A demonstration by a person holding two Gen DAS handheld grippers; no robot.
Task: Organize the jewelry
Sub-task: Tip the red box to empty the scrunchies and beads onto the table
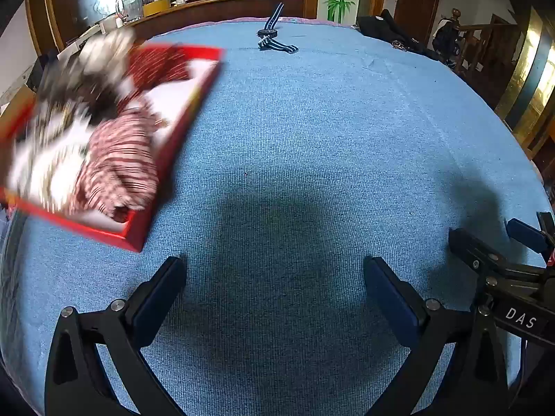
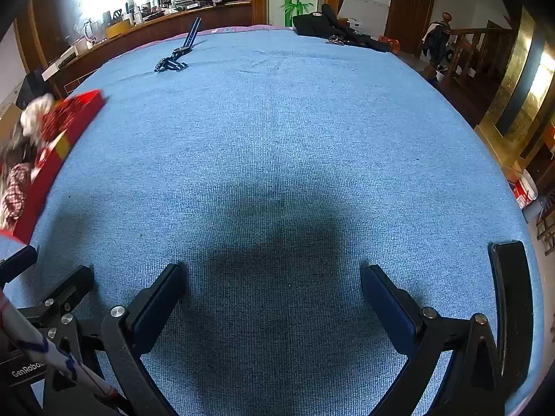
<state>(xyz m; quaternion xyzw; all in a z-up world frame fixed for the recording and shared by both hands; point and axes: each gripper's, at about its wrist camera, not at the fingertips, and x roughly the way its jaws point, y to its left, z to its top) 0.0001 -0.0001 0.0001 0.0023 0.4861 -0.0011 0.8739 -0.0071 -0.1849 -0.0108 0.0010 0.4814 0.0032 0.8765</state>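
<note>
- The left gripper (image 1: 274, 277) fills the bottom of the left wrist view, its two black fingers spread wide with blue pads facing inward; nothing lies between them but blue tablecloth (image 1: 312, 138).
- The right gripper (image 2: 272, 284) sits the same way at the bottom of the right wrist view: fingers far apart, holding nothing, a dark shadow on the cloth just ahead of them.
- Each gripper shows at the edge of the other's view: the right one at the lower right of the left wrist frame, the left one at the lower left of the right wrist frame.
- A red jewelry box (image 1: 166, 180) lies open on the cloth at the left of the left wrist frame, blurred; it appears again at the left edge of the right wrist frame (image 2: 69, 131).
- Inside the box are red-and-white striped bundles (image 1: 118, 166) on a white lining, with a dark and pale blurred mass at the upper left end; I cannot tell what those pieces are.
- A wristwatch with a blue-and-white striped strap (image 1: 272, 36) rests at the top centre of the left wrist frame, well apart from the box and both grippers; in the right wrist frame it lies at the upper left (image 2: 178, 55).
- A black bag (image 2: 333, 29) sits at the far edge of the table, top centre-right of the right wrist frame.
</note>
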